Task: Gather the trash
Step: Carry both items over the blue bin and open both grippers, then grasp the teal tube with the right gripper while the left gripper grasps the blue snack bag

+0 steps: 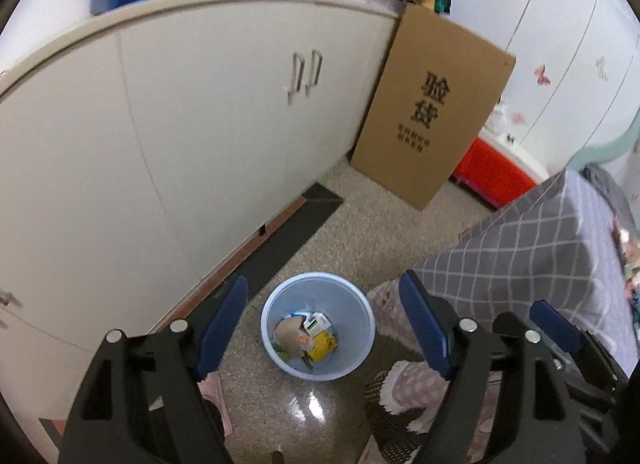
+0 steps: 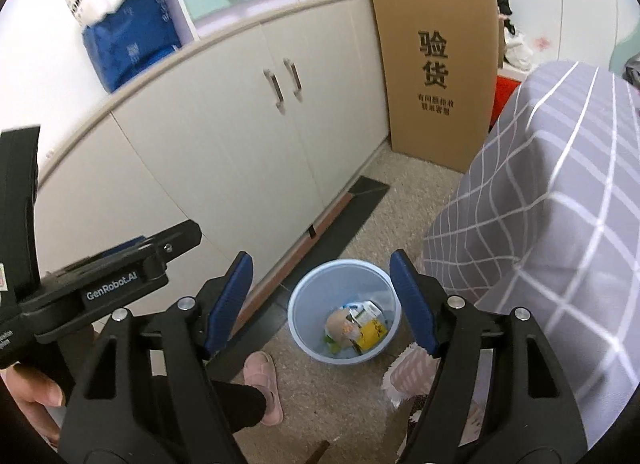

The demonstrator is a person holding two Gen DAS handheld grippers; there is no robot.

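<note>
Blue-padded jaws on both tools stand apart with nothing between them: left gripper [image 1: 324, 324] and right gripper [image 2: 322, 300] both hang above the pale blue bin [image 1: 362, 338], which sits on the speckled floor [image 1: 360, 232] just off the white cabinet [image 1: 180, 124]. Trash [image 1: 308, 338] is already down in the bin (a yellow carton, a tan crumpled wad, some paper; the rest too jumbled to name). Risks from here: bin is light-looking plastic, so a finger clipping the rim on the next pass could tip it and spill the load; the person's pink slipper [image 2: 264, 384] and the patterned rug [image 1: 408, 388] sit close enough to get kicked or snagged. Unclear: whether any litter remains on the floor, since the grey checked bedspread [image 2: 540, 204] and the gripper bodies block the near ground. The bin bottom is partly shadowed.
</note>
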